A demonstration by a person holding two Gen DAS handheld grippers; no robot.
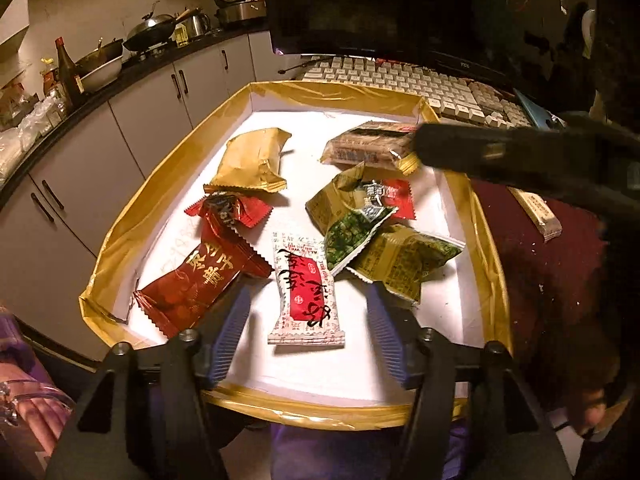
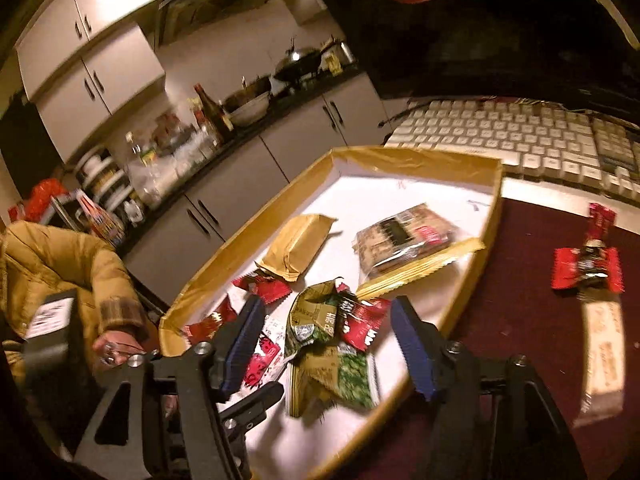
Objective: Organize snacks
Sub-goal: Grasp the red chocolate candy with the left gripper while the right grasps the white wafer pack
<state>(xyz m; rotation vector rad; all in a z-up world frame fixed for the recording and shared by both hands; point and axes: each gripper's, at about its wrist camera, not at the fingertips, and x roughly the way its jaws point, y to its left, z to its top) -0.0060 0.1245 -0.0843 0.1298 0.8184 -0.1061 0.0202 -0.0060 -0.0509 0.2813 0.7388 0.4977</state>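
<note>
Just ahead of the left gripper (image 1: pixel 308 334), whose blue-padded jaws stand apart, a white packet with a red label (image 1: pixel 306 288) lies flat on the tray floor between the two pads, touched by neither. To its left lies a dark red packet with gold lettering (image 1: pixel 200 284), its corner close to the left pad. Farther in, a small red candy wrapper (image 1: pixel 230 210) rests near a gold foil packet (image 1: pixel 250 160). Right of the white packet sits a loose heap of olive and green pouches (image 1: pixel 368 232) with a red wrapper (image 1: pixel 394 196) on top. At the far right of the tray lies a brown clear-wrapped bar pack (image 1: pixel 368 146), partly covered by a dark blurred shape reaching in from the right.

Over on the right side, the right gripper (image 2: pixel 328 344) hovers over the tray's near edge with its jaws well apart and nothing pressed between them; the green and olive pouches (image 2: pixel 332 364) and a red wrapper (image 2: pixel 364 326) lie beneath the gap. All these snacks sit in a shallow white tray with a gold rim (image 1: pixel 160 200). Right of the tray, on a maroon cloth (image 2: pixel 520 320), lie a red packet (image 2: pixel 588 266) and a pale long packet (image 2: pixel 604 360). A white keyboard (image 2: pixel 520 136) stretches beyond the tray's far edge, and a sleeve in a tan padded jacket (image 2: pixel 60 260) shows at the left.
</note>
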